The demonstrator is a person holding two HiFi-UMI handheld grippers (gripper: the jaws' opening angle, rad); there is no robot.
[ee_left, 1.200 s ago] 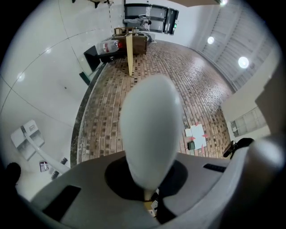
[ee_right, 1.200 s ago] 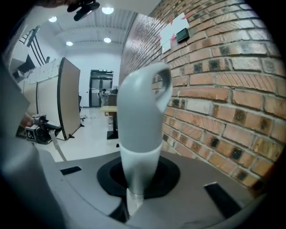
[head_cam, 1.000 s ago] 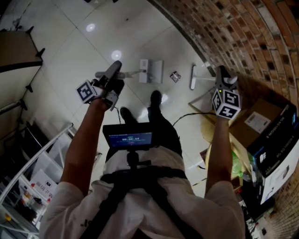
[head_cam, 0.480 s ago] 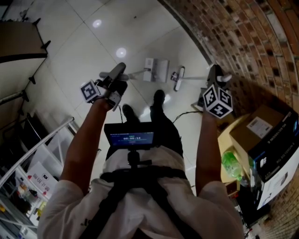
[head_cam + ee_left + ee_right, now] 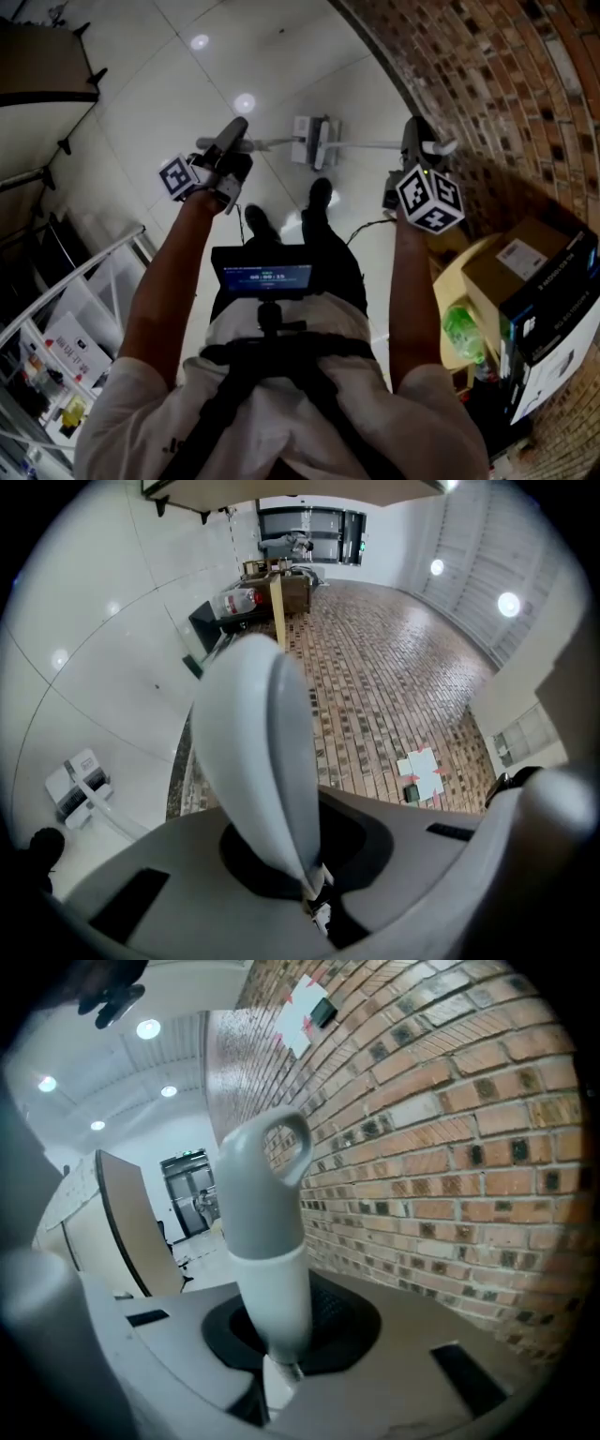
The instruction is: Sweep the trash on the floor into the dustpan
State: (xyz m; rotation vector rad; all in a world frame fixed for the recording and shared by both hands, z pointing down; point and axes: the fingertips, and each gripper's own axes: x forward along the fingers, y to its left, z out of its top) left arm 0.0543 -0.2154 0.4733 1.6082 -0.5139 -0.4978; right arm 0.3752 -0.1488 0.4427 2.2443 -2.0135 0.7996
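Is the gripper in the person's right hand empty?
No, the right gripper is shut on the white broom handle, which has a grey looped end.

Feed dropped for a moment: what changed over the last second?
The right tool swept the broom leftward to the dustpan; the trash, pushed ahead of it, no longer shows. The left tool holds the dustpan where it was; both grips are unchanged.

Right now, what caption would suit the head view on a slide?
Next to a brick wall, the left gripper holds a dustpan and the right gripper a broom close beside it.
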